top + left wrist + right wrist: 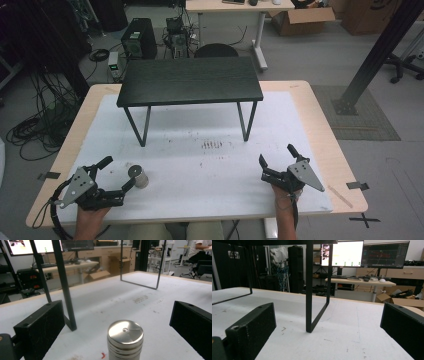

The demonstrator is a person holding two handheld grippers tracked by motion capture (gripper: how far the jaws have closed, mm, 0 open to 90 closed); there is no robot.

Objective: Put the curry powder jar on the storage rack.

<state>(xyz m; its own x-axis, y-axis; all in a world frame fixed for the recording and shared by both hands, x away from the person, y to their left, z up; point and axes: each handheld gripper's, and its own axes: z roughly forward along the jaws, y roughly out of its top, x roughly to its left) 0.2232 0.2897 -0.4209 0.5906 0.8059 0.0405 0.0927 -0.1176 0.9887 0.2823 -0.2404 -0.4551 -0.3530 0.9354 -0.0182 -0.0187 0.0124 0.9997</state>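
A small shiny metal cylinder [138,175] stands upright on the white mat [200,165] at the front left. My left gripper [118,172] is open just behind it, and the cylinder sits slightly ahead of the jaw tips, touching neither. In the left gripper view the cylinder [125,338] is centred low between the two black jaws of the left gripper [116,312]. My right gripper [276,155] is open at the front right with nothing between its fingers. In the right gripper view, the right gripper [328,315] faces a leg of the small black table [309,290].
A small black table [190,80] on thin metal legs stands at the back middle of the mat. Its near left leg [65,287] rises just left of the cylinder. Dark scuff marks [212,145] dot the mat's middle. Desks, boxes and cables lie beyond the table.
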